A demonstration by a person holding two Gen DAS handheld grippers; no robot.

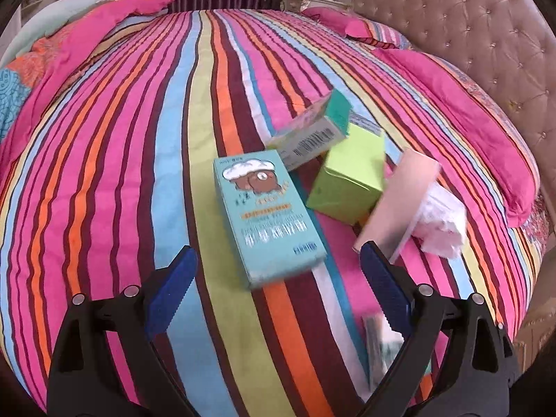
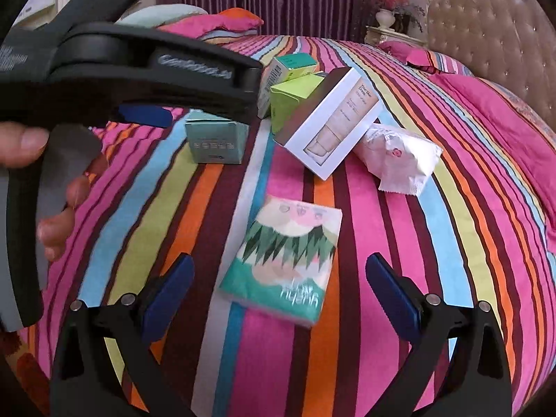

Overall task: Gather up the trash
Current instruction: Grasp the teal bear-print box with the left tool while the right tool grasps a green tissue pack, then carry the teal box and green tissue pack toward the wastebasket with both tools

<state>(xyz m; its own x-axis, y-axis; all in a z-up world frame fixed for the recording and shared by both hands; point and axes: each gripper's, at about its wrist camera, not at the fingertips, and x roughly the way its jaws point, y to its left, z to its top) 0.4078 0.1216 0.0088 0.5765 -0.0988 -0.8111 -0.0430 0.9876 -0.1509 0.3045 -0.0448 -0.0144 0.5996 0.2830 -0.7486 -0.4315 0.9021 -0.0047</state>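
On the bed's striped multicolour bedspread point(image 1: 104, 180), the left tongs point(image 1: 278, 278) gape wide, holding nothing, the long teal cardboard box with a cartoon animal point(image 1: 267, 215) lying just ahead between their blue pads. Beyond that teal box sit a lime-green carton point(image 1: 347, 184), a barcode-printed teal-ended box point(image 1: 312, 135), a white cosmetic box point(image 2: 330, 121) and a crumpled white wrapper point(image 2: 403, 160). The right tongs point(image 2: 278, 292) likewise stand open and empty around a green-and-white soft tissue pack point(image 2: 285, 260), nearer than the teal box.

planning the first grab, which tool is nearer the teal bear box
Left. The left tool is open right at the teal bear box, whose near end sits between its fingers. The right tool is open over the tissue pack, with the box farther off beyond it.
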